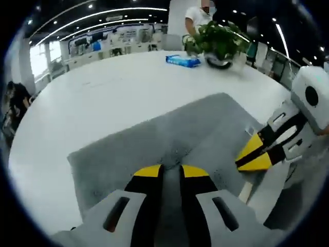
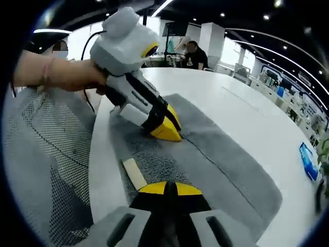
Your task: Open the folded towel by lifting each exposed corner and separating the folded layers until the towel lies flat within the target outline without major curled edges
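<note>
Left gripper [image 1: 171, 172]: jaws nearly together, low over the gray towel [image 1: 154, 144]; pinch not confirmable. Right gripper [image 2: 171, 189]: tips pressed together at the towel's near edge, grip unclear. Towel on white table [image 1: 103, 92], center fold seam visible. Judgement: still partly folded; layers left to separate and flatten. Target outline not discernible.

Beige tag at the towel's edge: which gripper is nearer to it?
Right. The right gripper sits just beside the beige tag; the left gripper rests farther along the towel, on its fold line.
</note>
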Tool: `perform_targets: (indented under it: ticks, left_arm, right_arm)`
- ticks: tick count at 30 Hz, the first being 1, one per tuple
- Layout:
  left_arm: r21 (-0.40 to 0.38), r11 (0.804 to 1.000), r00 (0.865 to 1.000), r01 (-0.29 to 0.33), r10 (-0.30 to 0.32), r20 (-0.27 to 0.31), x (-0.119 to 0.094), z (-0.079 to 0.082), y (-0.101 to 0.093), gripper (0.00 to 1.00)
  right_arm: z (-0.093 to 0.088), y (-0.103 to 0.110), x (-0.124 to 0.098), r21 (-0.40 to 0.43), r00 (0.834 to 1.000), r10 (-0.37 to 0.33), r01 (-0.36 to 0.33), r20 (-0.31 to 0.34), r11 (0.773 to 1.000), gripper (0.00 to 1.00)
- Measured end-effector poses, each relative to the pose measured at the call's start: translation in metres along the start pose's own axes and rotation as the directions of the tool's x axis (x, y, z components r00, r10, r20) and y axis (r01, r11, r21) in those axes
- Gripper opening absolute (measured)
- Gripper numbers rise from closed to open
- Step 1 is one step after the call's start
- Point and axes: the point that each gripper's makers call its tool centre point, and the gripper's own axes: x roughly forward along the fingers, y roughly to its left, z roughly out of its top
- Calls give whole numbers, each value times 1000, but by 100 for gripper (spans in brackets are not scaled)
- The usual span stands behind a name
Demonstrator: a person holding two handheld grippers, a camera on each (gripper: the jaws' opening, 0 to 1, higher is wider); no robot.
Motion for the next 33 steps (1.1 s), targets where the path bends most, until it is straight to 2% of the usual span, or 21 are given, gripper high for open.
perform_targets:
  ticks: [1, 3, 7, 13, 22, 33]
  left_arm:
    - [51, 999, 1000, 3, -4, 13, 0, 2, -3, 9]
    - [-33, 999, 1000, -3, 3, -13, 0, -1, -6, 7]
    - [-19, 1000, 1000, -2, 1, -31, 0, -2, -4, 6]
    - [-1, 1000, 998, 10, -10, -69, -2, -3, -9, 4]
    - [-26, 999, 995, 31, -33, -90, -3, -3, -16, 3]
    - [-61, 992, 991, 107, -112, -80, -5, 1, -34, 3]
  right_arm:
    - [2, -1, 1, -39, 1000, 10, -9, 24, 999, 1]
    - [1, -1, 0, -44, 999, 19, -18, 26, 999, 1]
    - [1, -2, 0, -62, 1000, 24, -23, 15, 998, 0]
    - [-3, -10, -1, -14, 1000, 13, -13, 0, 1000, 0]
    - [-9, -23, -6, -16, 998, -47, 46, -34, 999, 0]
    - [-17, -43, -13, -23, 990, -129, 128, -61, 991, 0]
